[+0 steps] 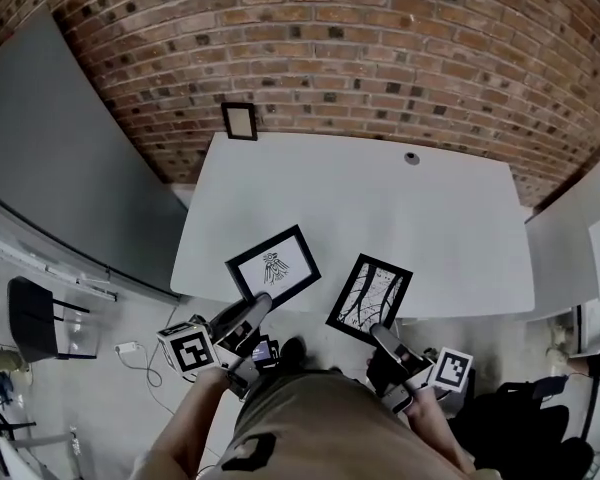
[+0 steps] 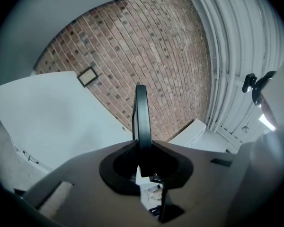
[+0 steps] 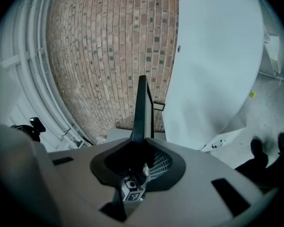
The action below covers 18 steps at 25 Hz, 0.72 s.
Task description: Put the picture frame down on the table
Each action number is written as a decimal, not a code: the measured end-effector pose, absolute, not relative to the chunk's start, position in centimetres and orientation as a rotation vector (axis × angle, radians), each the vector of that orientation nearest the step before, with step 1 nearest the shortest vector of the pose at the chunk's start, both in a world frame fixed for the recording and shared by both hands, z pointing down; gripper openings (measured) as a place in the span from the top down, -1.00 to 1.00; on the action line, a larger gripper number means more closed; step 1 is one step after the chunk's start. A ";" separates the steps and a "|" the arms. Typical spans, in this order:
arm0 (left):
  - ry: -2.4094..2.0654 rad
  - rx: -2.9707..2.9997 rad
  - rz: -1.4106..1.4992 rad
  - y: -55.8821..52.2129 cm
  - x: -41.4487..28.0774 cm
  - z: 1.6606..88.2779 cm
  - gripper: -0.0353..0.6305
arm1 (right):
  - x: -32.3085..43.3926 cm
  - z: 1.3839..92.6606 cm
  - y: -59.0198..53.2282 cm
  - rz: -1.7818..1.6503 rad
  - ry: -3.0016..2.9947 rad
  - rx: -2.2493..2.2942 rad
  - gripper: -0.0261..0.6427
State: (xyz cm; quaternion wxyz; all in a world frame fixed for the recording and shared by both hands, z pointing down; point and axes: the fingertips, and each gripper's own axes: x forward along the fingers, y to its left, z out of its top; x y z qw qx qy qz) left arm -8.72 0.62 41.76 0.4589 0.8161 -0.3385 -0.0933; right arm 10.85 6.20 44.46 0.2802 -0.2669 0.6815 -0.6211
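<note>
1. My left gripper (image 1: pixel 252 313) is clamped on the left picture frame (image 1: pixel 274 264) and my right gripper (image 1: pixel 383 336) on the right picture frame (image 1: pixel 370 295), both at the table's (image 1: pixel 400 218) near edge.
2. Released here, either could tip onto the floor.
3. Each grip seems to be on a thin edge, so a frame may swing.

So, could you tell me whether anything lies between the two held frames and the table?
Nothing visible does. The table is bare near the left frame and the right frame; only a small frame at its far left corner and a round fitting by the far edge are there, both well clear.
</note>
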 end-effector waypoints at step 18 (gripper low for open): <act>-0.731 2.088 -0.100 -5.7 -13.8 44.0 0.76 | 3.1 45.2 2.4 -1.704 1.798 -0.822 0.75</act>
